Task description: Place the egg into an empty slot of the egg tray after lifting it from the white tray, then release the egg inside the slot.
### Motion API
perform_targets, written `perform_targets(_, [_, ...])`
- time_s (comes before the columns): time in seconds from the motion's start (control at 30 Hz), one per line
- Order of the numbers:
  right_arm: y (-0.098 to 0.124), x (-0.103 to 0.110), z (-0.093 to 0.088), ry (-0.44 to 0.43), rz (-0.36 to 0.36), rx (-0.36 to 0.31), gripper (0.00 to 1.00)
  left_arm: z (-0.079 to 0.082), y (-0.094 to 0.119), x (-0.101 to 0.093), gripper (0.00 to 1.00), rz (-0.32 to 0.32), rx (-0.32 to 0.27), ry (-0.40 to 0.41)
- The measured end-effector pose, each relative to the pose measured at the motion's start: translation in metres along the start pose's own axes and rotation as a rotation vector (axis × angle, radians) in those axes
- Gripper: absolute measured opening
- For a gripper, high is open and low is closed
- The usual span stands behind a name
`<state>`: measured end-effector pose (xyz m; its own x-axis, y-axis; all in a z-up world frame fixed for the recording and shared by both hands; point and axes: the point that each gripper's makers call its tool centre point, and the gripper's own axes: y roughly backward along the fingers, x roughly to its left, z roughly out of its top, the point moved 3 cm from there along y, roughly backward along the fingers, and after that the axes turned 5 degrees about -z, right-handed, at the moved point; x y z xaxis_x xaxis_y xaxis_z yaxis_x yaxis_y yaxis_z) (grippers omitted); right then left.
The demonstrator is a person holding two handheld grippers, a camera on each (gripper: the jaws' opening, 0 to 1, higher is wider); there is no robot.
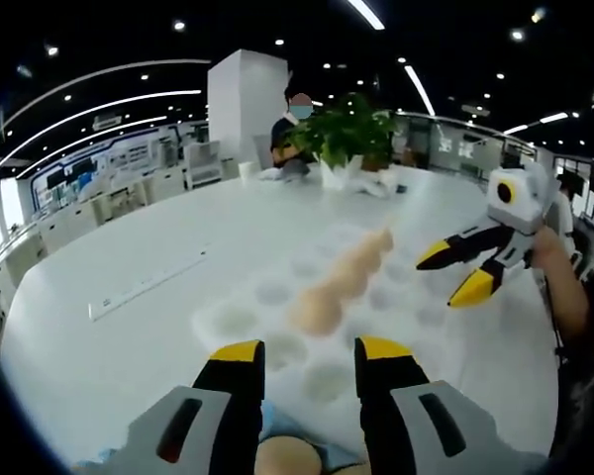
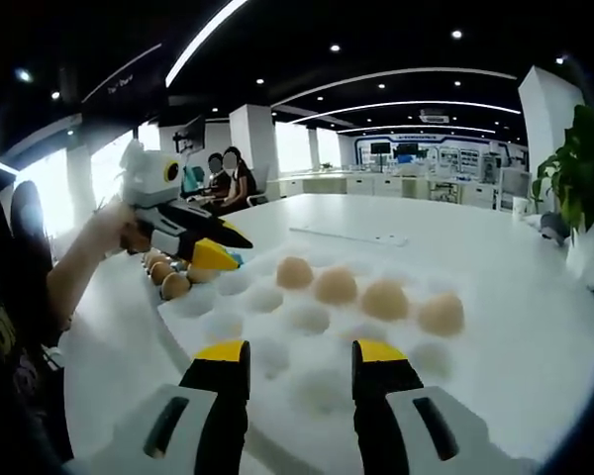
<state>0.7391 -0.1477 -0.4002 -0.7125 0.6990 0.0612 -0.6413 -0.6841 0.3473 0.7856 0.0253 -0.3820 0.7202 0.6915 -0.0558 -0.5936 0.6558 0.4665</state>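
The white egg tray [image 2: 277, 351] lies before both grippers, with a row of several tan eggs [image 2: 361, 292] across its far side and hollow slots nearer. In the left gripper view that row of eggs [image 1: 337, 282] is blurred. My right gripper [image 2: 299, 354] is open over the near slots, with nothing between its jaws; it also shows as the right gripper [image 1: 455, 272], jaws apart above the tray's right side. My left gripper [image 1: 309, 351] is open, with an egg [image 1: 285, 457] low between the jaw roots. The left gripper [image 2: 218, 247] hovers by a few loose eggs [image 2: 164, 273].
A long white ruler-like strip [image 1: 144, 287] lies on the big white table [image 1: 99, 346] beyond the tray. A potted plant [image 1: 346, 134] stands at the far edge, with a person seated behind it. A person's arm [image 2: 79, 267] holds the left gripper.
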Motion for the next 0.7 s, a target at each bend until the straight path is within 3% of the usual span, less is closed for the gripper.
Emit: perform_targets(0.7, [0.005, -0.011, -0.008, -0.026, -0.014, -0.003, 0.43, 0.008, -0.026, -0.01, 0.36, -0.019, 0.011, -0.011])
